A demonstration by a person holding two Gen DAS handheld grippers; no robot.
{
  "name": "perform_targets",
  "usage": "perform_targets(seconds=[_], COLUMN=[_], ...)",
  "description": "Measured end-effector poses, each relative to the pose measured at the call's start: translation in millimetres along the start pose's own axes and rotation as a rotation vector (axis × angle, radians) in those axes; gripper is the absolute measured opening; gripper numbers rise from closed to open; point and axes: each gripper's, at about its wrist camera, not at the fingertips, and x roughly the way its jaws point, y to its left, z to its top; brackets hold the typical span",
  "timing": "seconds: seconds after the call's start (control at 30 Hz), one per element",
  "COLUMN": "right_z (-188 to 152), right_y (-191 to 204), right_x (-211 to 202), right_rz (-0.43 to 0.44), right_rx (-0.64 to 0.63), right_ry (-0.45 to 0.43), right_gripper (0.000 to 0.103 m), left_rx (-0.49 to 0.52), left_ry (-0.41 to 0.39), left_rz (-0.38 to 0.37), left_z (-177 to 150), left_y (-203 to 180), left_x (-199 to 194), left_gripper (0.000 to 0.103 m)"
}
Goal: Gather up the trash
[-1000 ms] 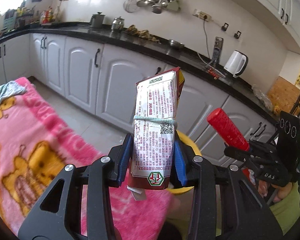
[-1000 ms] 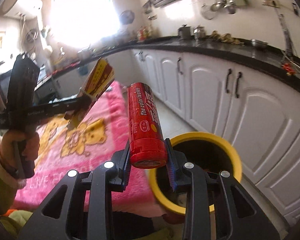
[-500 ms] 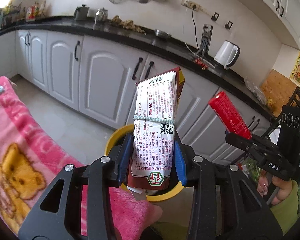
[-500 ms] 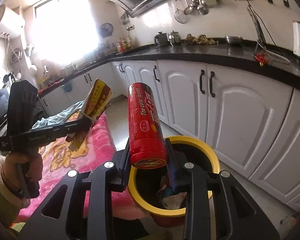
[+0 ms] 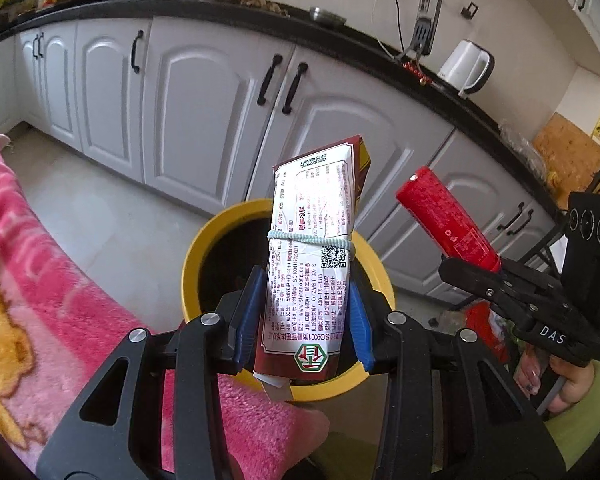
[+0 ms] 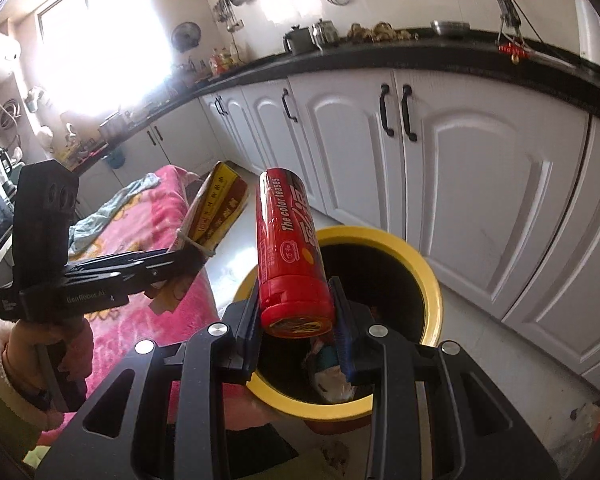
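Left gripper [image 5: 306,320] clamps a carton [image 5: 314,256] low down – light, crushable. Right gripper [image 6: 298,320] grips a red tube [image 6: 290,252] near its base – stiff, slick; both above the yellow bin [image 6: 428,280]

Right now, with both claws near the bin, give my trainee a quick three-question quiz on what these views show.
1. True or false: the left claw is clamped on a carton with a band around its middle.
2. What does the right claw hold? A) a glass jar B) a red tube C) a spoon
3. What colour is the rim of the trash bin, and does it already hold rubbish?

Key: 1 true. 2 B. 3 yellow; yes, some wrappers lie at the bottom.
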Motion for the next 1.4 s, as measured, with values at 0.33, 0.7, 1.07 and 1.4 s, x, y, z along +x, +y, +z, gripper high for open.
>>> perform_targets(seconds=[0.33,0.7,1.07,1.4], right_z=[-3.2,-7.2,-3.7,-16.5], right_y=[-13.4,-9.9,13.2,57.3], right_x=[24.5,5.8,-29.7,-75.8], right_rz=[-0.014,-0.034,-0.065,-0.086], right_rx=[0.075,0.081,0.036,-0.017], right_ry=[0.034,0.003,-0.061,-0.179], right_gripper=[0.036,0.047,0.072,0.096], left_rx=[-0.018,-0.029,-0.036,-0.034], left_ry=[0.050,0.040,-0.033,-0.140], left_rz=[0.005,0.024,0.078,0.135], left_z=[-3.7,-6.0,-0.2,-23.2], left_y=[7.5,13.3,13.8,5.3], left_x=[26.6,8.3,-41.4,-103.7], left_gripper=[0.041,0.064,0.092,0.092])
